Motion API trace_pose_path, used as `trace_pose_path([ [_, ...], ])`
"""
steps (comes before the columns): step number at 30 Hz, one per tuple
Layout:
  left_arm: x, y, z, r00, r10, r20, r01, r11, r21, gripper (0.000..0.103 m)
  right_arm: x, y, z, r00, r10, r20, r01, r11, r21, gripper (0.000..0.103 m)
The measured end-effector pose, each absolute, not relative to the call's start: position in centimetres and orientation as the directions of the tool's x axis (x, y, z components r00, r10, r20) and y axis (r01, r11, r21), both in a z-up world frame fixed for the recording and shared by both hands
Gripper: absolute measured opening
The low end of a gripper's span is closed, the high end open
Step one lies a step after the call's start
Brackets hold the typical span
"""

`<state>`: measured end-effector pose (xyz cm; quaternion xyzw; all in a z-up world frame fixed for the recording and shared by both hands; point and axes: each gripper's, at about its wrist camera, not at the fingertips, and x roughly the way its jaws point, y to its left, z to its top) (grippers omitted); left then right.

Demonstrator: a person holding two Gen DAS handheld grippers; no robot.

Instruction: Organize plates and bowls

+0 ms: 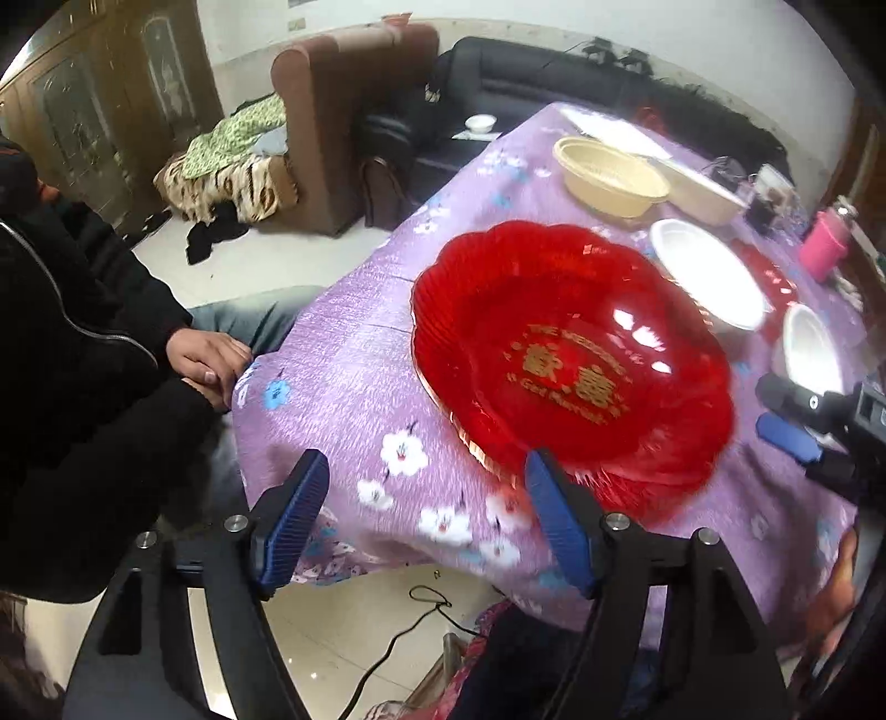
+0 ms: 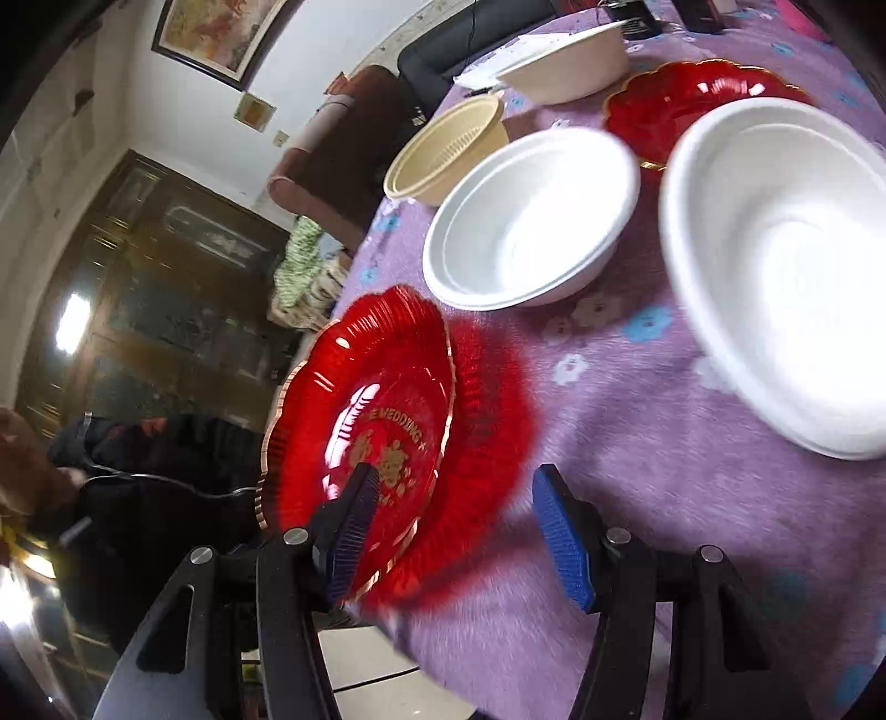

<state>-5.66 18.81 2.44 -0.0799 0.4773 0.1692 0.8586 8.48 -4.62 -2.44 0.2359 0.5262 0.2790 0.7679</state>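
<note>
Purple floral tablecloth, brown armchair, pink bottle, framed painting

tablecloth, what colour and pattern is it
Purple tablecloth with white and blue flowers; clearest in the left wrist view.

Both tools look alike: glossy black plastic frames shaped as two angled arms with slot-like cutouts. On the left tool each arm carries two round silver screw heads, set just behind its finger. The fingers are blue pads, long and narrow, with fine ribbing across the gripping faces. The right tool has the same black arms, the same paired silver screws and the same ribbed blue fingers, one of them looking darker in shadow.
</note>
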Motion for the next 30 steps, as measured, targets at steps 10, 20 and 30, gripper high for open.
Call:
trace_pose_path([
  [10, -6.3, 13.1, 6.1, 0.624, 0.004, -0.782, -0.103, 0.992, -0.076, 0.074, 6.8, -13.8, 0.4, 0.412, 0.694, -0.591, -0.2, 0.701, 0.684, 0.061],
  [20, 10.0, 5.2, 9.8, 0.553, -0.201, -0.809, 0.059, 0.978, -0.202, 0.074, 11.6, -24.9, 2.3, 0.588, 0.597, -0.545, -0.059, 0.704, 0.708, 0.064],
  [30, 27.4, -0.4, 5.6, 0.323, -0.153, -0.934, 0.093, 0.987, -0.13, 0.073, 21.8, -29.3, -1.9, 0.554, 0.621, -0.555, 0.074, 0.627, 0.776, 0.063],
])
